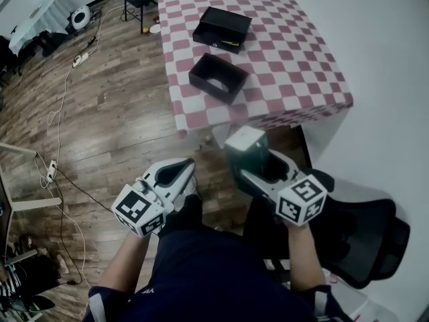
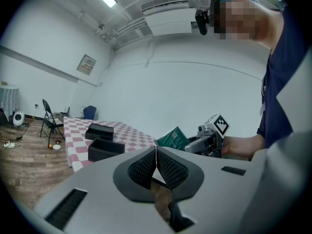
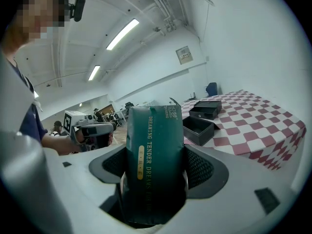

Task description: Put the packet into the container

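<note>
wear: navy short-sleeved top (image 1: pixel 201 274) | left tongs (image 1: pixel 186 165), right tongs (image 1: pixel 248 159): pale grey, black-white marker cubes (image 1: pixel 139 210)

Wood floor (image 1: pixel 107 113), white wall (image 1: pixel 389 59), checkered table (image 1: pixel 295 66).

Long ceiling light strips (image 3: pixel 123 33) are lighting the room brightly and evenly, and the table (image 1: pixel 288 52) is casting only a soft shadow. Both gripper views are bending and darkening toward their round edges. Print on the packet (image 3: pixel 154 165) is reading crisp.
</note>
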`<move>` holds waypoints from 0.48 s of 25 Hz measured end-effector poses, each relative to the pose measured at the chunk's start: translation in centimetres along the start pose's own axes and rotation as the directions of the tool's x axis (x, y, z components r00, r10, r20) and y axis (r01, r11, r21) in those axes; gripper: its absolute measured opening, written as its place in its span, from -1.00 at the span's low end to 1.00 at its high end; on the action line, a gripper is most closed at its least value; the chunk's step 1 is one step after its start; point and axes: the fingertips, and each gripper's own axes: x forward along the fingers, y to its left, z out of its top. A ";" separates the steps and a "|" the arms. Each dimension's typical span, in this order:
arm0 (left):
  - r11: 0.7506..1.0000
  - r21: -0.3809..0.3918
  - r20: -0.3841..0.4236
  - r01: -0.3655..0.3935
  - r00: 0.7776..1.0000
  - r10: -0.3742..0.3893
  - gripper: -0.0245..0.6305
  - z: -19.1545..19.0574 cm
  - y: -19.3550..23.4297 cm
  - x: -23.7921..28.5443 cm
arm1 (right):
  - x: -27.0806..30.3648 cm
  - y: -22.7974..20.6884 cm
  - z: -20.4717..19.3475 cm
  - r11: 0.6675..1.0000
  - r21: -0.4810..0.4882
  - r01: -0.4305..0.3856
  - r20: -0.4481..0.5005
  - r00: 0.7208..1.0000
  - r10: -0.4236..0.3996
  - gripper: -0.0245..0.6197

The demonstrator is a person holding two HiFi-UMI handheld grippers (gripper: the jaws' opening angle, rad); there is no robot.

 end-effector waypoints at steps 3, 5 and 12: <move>1.000 -0.017 -0.014 0.018 1.000 -0.019 -0.84 0.9 3.8 0.9 | 3.3 -0.9 2.2 1.000 0.007 0.009 -0.010 1.000 -0.009 0.22; 0.999 -0.024 -0.023 0.032 0.999 -0.033 -0.84 1.5 6.2 1.5 | 5.3 -1.6 3.5 1.000 0.012 0.019 -0.021 1.000 -0.019 0.21; 0.998 -0.020 -0.027 0.060 0.998 -0.061 -0.84 3.8 13.9 3.4 | 11.2 -3.8 7.5 0.999 0.013 0.053 -0.048 0.997 -0.053 0.21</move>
